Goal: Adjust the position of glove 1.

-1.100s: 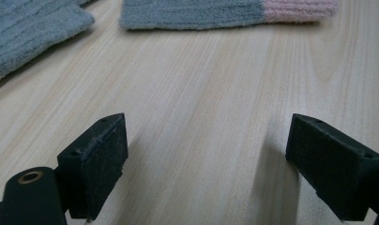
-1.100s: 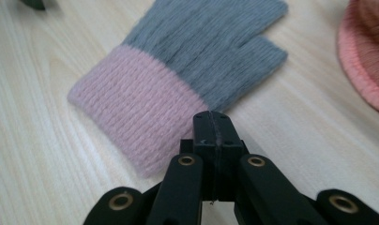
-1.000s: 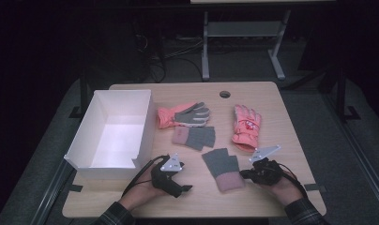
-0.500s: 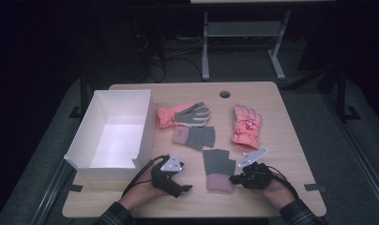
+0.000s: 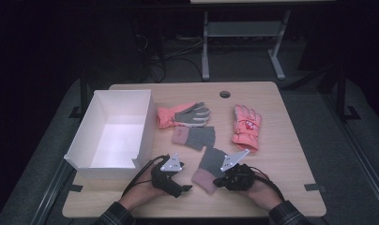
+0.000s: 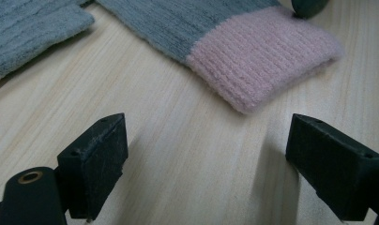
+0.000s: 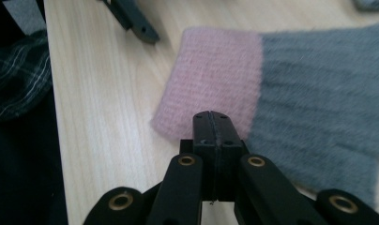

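Observation:
A grey knit glove with a pink cuff (image 5: 207, 168) lies near the table's front edge between my two grippers. My right gripper (image 5: 216, 182) is at its right side, jaws shut together with nothing between them. In the right gripper view its tip (image 7: 211, 117) hovers over the near edge of the pink cuff (image 7: 211, 75). My left gripper (image 5: 185, 186) rests left of the cuff. In the left gripper view it (image 6: 206, 159) stands open over bare wood, with the cuff (image 6: 262, 56) just ahead.
A white open box (image 5: 91, 133) stands at the left. A second knit glove (image 5: 194, 137), an orange and grey glove (image 5: 183, 115) and a pink ski glove (image 5: 246, 126) lie farther back. A plaid sleeve (image 7: 18, 70) is at the table's front edge.
My right gripper has slid left across the table, from beside the knit glove to its pink cuff. The left gripper has stayed where it was.

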`<state>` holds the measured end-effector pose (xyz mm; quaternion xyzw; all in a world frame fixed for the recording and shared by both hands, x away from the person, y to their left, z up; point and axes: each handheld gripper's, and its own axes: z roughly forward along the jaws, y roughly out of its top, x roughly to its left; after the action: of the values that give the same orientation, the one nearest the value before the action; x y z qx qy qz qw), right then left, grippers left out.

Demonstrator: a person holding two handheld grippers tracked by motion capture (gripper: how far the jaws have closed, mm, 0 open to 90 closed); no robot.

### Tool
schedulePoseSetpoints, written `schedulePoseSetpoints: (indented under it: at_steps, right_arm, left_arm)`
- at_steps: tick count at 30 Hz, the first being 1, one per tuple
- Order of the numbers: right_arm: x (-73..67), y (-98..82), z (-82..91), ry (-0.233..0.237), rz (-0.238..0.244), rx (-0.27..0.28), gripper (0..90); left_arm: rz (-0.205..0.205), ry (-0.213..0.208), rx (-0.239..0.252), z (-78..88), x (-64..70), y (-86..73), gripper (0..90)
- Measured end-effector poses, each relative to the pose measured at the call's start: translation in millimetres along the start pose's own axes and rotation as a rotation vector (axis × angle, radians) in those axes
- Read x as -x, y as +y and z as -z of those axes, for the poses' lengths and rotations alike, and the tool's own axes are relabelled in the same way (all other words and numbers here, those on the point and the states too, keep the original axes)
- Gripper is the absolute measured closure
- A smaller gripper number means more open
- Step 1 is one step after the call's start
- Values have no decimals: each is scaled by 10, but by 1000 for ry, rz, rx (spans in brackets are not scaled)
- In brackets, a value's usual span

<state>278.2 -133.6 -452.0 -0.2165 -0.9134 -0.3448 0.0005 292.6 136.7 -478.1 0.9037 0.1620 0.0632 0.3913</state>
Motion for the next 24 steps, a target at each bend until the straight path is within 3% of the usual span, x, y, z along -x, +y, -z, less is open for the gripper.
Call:
schedulePoseSetpoints:
  at_steps: [8,13,18,24]
  right_arm:
    - [354,67,116,-120,-79,76,899]
    - [551,105,35,-147,-108,82,900]
    - [595,87,-69,-146,-120,42,900]
    - [525,7,5,-140,-118,20,900]
  left_arm:
    - [-10,2,-5,2,-8,2,124]
    - [-7,-2,-10,6,-6,3,124]
    - [-5,-2,-8,5,-4,2,124]
    - [-11,0,-10,7,-9,4,124]
